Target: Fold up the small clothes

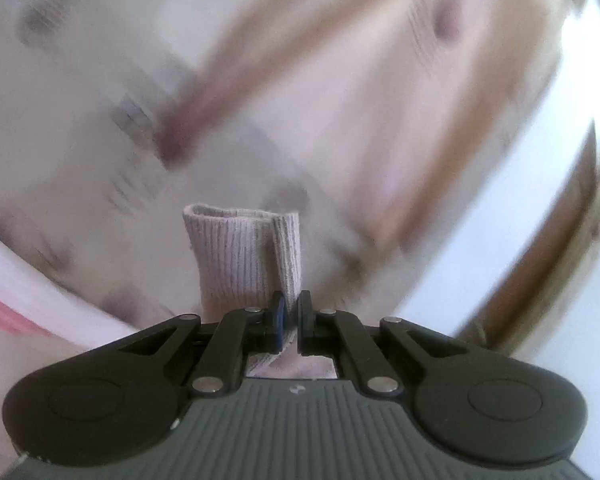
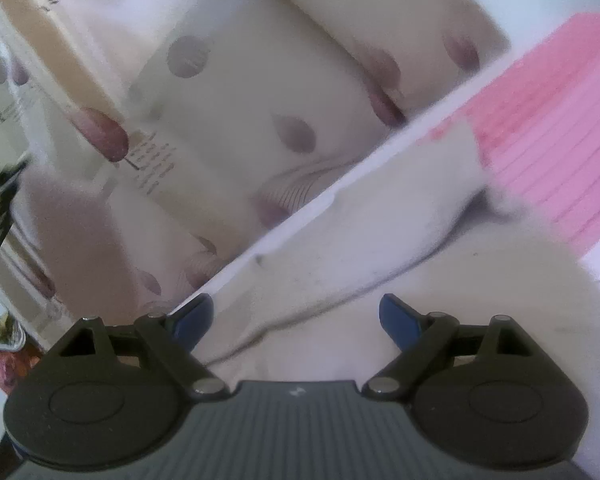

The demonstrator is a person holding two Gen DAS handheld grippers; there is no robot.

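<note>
The ribbed sock [image 1: 240,256] stands up between the jaws of the left gripper [image 1: 291,312]. Before the right gripper [image 2: 296,320] lies a pale garment [image 2: 340,264] on the bed, with a striped cloth [image 2: 552,128] behind it to the right.

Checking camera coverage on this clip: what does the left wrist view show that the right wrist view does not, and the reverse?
Only the left wrist view shows the left gripper shut on the ribbed cuff of a pale sock, standing up from the jaws. Only the right wrist view shows the right gripper open and empty over a white garment, with a pink striped cloth beyond. Both share the blurred cream fabric with purple dots.
</note>
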